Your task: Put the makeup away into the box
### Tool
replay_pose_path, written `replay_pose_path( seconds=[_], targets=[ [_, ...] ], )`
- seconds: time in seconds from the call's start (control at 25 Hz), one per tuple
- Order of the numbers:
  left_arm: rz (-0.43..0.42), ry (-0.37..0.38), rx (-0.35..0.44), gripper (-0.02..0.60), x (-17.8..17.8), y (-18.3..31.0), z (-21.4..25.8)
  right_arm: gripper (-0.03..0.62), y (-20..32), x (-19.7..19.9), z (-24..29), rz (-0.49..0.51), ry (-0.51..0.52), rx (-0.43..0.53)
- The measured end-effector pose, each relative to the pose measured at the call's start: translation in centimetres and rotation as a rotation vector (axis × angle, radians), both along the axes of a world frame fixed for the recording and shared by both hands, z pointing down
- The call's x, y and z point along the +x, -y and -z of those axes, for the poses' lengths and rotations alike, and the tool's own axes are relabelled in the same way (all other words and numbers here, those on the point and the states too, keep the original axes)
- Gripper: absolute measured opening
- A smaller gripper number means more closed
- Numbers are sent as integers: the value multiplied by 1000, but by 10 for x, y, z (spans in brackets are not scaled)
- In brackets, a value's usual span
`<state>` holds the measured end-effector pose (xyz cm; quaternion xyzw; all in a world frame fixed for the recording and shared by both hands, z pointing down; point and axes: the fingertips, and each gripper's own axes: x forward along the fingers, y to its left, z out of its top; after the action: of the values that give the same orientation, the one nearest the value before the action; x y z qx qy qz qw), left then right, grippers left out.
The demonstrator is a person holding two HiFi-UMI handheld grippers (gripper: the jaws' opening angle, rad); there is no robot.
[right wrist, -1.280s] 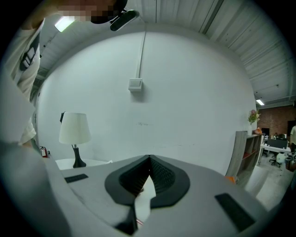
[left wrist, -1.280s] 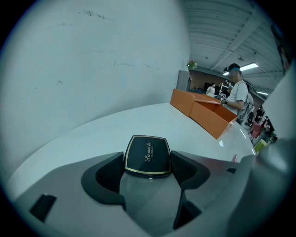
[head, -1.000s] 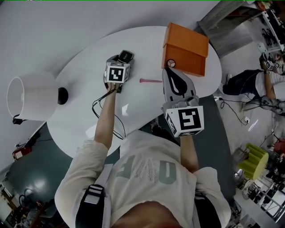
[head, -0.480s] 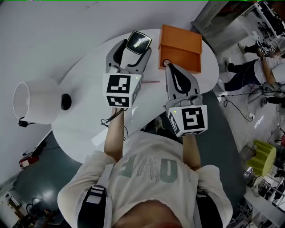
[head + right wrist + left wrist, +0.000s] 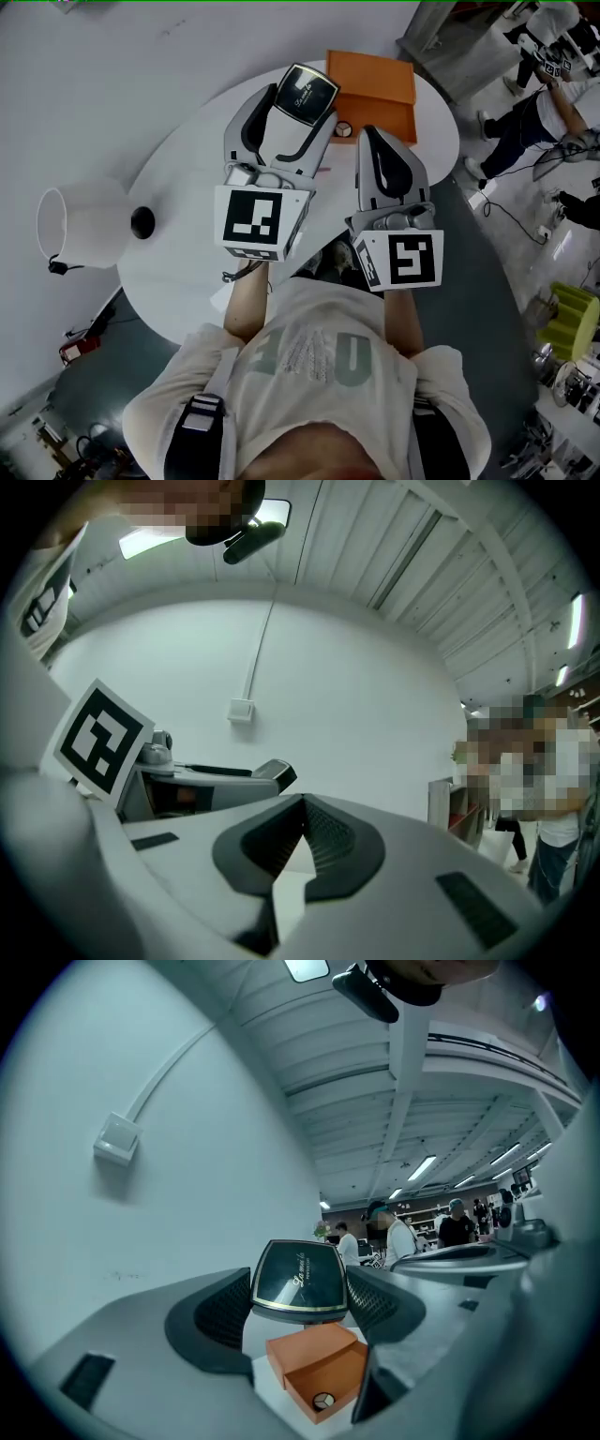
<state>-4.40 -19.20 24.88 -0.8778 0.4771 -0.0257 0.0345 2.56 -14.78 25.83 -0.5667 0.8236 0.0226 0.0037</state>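
A black compact with a gold rim is clamped between the fingers of my left gripper, raised well above the white oval table. In the left gripper view the compact sits upright between the two dark pads, and the orange box lies on the table below it. The orange box rests at the table's far right, its round clasp facing me. My right gripper is shut on nothing, its tips just right of the clasp; in its own view the pads meet.
A white lamp shade with a black base stands at the table's left edge. People work on the floor at the upper right. A yellow-green object is on the floor to the right.
My left gripper has lifted the compact off the table and carried it up and to the right, toward the orange box. The right gripper has stayed shut, shifting only slightly.
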Motion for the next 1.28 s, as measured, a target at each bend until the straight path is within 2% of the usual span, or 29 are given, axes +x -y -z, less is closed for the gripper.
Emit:
replay_pose_path(
  seconds=[0.12, 0.2, 0.4, 0.68, 0.88, 1.16, 1.28],
  targets=[
    [-32, 17, -19, 328, 14, 5, -8, 5, 1, 8, -3, -7, 8, -7],
    [-85, 59, -43, 328, 34, 15, -23, 5, 4, 20, -8, -16, 17, -20],
    [-248, 227, -146, 328, 104, 43, -91, 5, 5, 73, -31, -73, 118, -74],
    [-443, 421, -292, 328, 182, 70, -192, 5, 2, 134, -76, -152, 107, -145],
    [-510, 497, -411, 328, 213, 88, -248, 5, 6, 172, -99, -174, 141, -186],
    [-662, 629, -483, 328, 245, 94, -306, 5, 10, 210, -124, -206, 150, -245],
    [-736, 657, -515, 328, 251, 92, -320, 5, 10, 216, -132, -209, 142, -268]
  ],
)
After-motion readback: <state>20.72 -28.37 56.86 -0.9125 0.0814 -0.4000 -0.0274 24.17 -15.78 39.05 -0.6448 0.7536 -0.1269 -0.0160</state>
